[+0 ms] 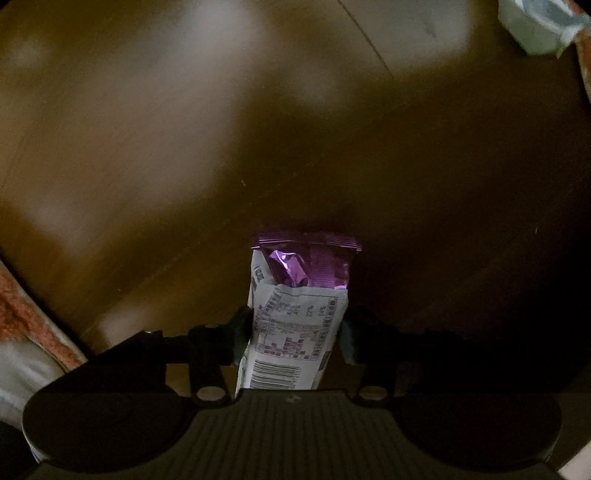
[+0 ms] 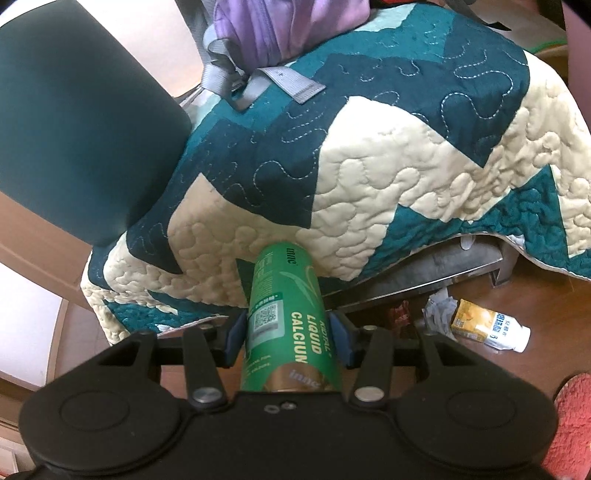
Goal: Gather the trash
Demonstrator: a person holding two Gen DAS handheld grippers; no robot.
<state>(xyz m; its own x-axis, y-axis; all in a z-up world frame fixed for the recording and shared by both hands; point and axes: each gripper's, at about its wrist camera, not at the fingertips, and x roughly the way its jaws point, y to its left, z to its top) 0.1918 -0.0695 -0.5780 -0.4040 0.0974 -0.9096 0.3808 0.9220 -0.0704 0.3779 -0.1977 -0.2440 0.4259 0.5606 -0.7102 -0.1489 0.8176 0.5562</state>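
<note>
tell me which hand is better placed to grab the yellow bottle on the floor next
Neither is free. The right gripper is nearer, with the yellow bottle in its view, but grips a green tube; the left gripper grips a snack wrapper.

both grippers, left gripper [image 1: 295,334] and right gripper [image 2: 288,338], clamped, angled downward

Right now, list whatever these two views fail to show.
- Left wrist: the wrapper's near end, hidden behind the gripper body.
- Left wrist: pale packet, cut by the top edge.
- Right wrist: crumpled paper and red scrap, too small to identify.
- Right wrist: green tube's far end, buried against the quilt.
</note>
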